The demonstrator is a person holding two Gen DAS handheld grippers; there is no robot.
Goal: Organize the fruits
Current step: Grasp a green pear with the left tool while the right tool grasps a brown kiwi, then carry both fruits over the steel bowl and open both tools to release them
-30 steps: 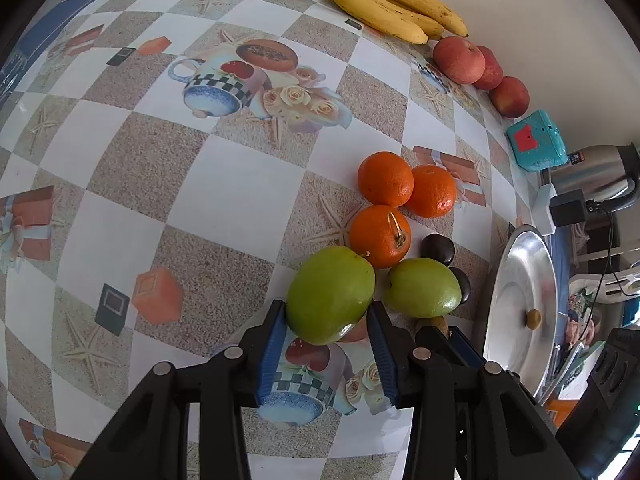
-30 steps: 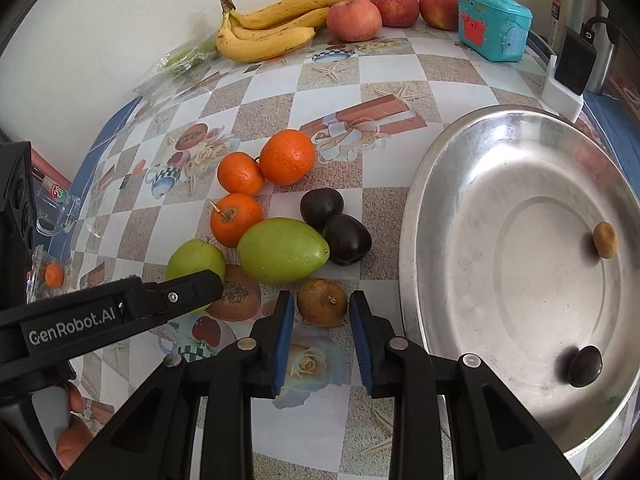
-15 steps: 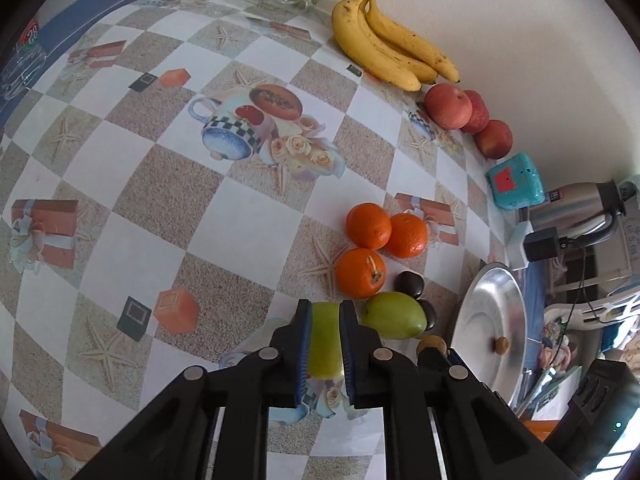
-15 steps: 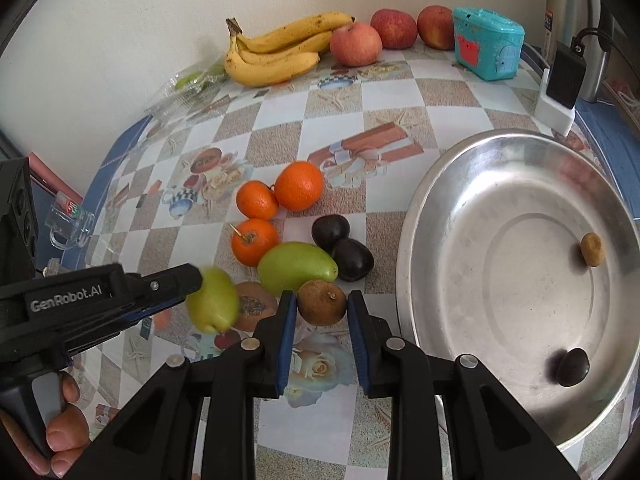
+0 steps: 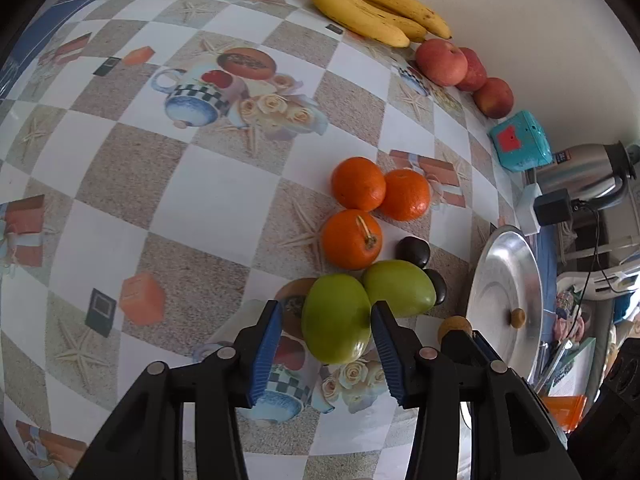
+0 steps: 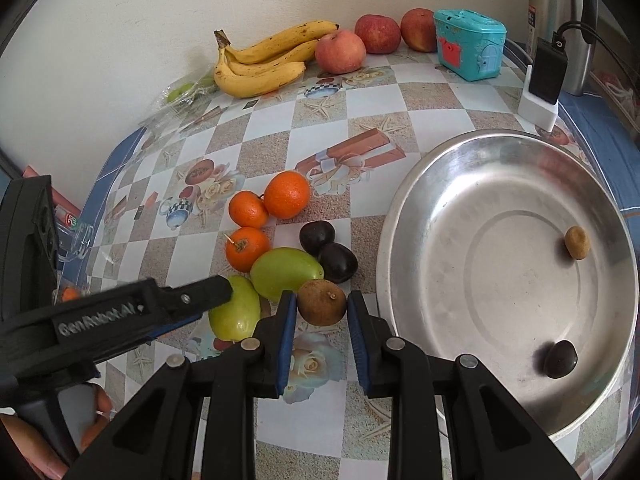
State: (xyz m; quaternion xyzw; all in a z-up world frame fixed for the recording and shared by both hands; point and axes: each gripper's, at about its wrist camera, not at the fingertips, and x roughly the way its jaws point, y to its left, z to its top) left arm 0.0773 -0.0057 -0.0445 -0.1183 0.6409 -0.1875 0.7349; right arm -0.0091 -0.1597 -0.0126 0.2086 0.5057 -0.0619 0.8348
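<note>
Checkered bench [image 5: 208, 184] is crowded. Bananas [image 5: 372, 8] sit at 12 by the wall, with three red apples [image 5: 442, 62] and a teal box [image 5: 520, 146] running toward 2. Three oranges [image 5: 352, 238] cluster mid-frame in my left view, two dark plums [image 6: 328, 248] just right of them. A steel tray [image 6: 404, 216] fills 3 in the right view, with one small brown fruit [image 6: 577, 242] and one dark fruit [image 6: 560, 359] in it, well apart.

My left gripper [image 5: 328, 344] has its fingers wide open around the round green fruit [image 5: 336, 328]. The right finger looks to touch it; the left finger shows a gap. The fruit sits on the bench, smooth, pale green, shiny. A second, longer green fruit [image 5: 400, 288] presses against it at 1, and an orange crowds it at 12.

My right gripper [image 6: 322, 332] is parted too, fingers either side of the brown fruit [image 6: 322, 302], slim gaps both sides, not clamped. It is rough, dull brown, with a dimple on top, resting on the bench just left of the tray rim. The long green fruit touches it at 10, a plum sits near at 12. The left gripper arm crosses my right view at 9, covering part of the round green fruit.
</note>
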